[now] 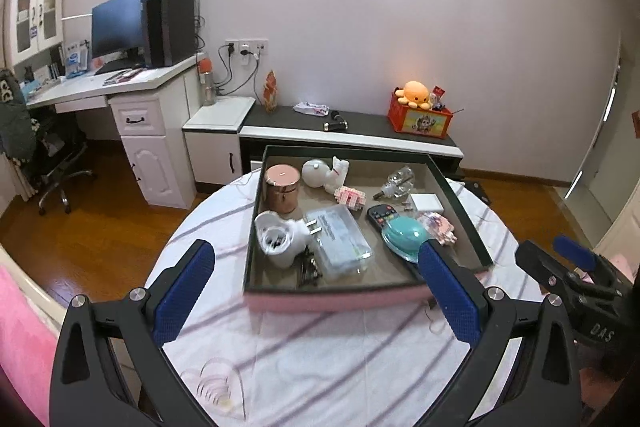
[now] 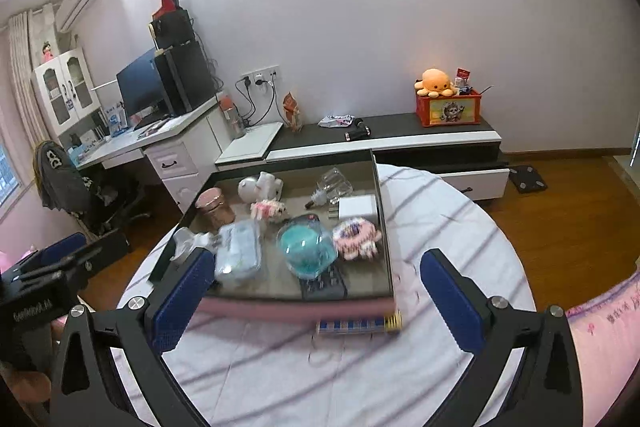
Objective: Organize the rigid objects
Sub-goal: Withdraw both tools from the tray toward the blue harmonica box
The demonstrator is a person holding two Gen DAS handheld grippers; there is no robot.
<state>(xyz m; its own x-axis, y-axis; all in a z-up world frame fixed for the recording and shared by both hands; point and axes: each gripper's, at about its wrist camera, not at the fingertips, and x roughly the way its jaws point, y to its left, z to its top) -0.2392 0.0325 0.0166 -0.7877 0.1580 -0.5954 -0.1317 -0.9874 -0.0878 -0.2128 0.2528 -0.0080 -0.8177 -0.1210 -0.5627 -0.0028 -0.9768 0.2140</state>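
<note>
A dark-walled box [image 1: 460, 203] [image 2: 382, 211] with a pink front rim sits on the round striped table. It holds a copper jar [image 1: 282, 189], a white cup [image 1: 276, 239], a clear plastic case [image 1: 340, 241] [image 2: 240, 255], a black remote [image 1: 380, 215], a teal dome [image 1: 404, 235] [image 2: 304, 247], a pink bead figure [image 2: 356, 239], a white astronaut figure [image 1: 328, 173] and a glass bottle [image 1: 398, 183]. A blue-white patterned bar with a gold end [image 2: 358, 325] lies on the cloth just before the box. My left gripper [image 1: 316, 291] and right gripper [image 2: 316, 299] are open and empty, above the table short of the box.
The table's [image 1: 320, 367] front half is bare striped cloth. Behind stand a low black-and-white cabinet [image 1: 352, 135] with a red toy box [image 1: 420, 117], and a white desk [image 1: 132, 87] with monitor and chair at the left. Wooden floor surrounds the table.
</note>
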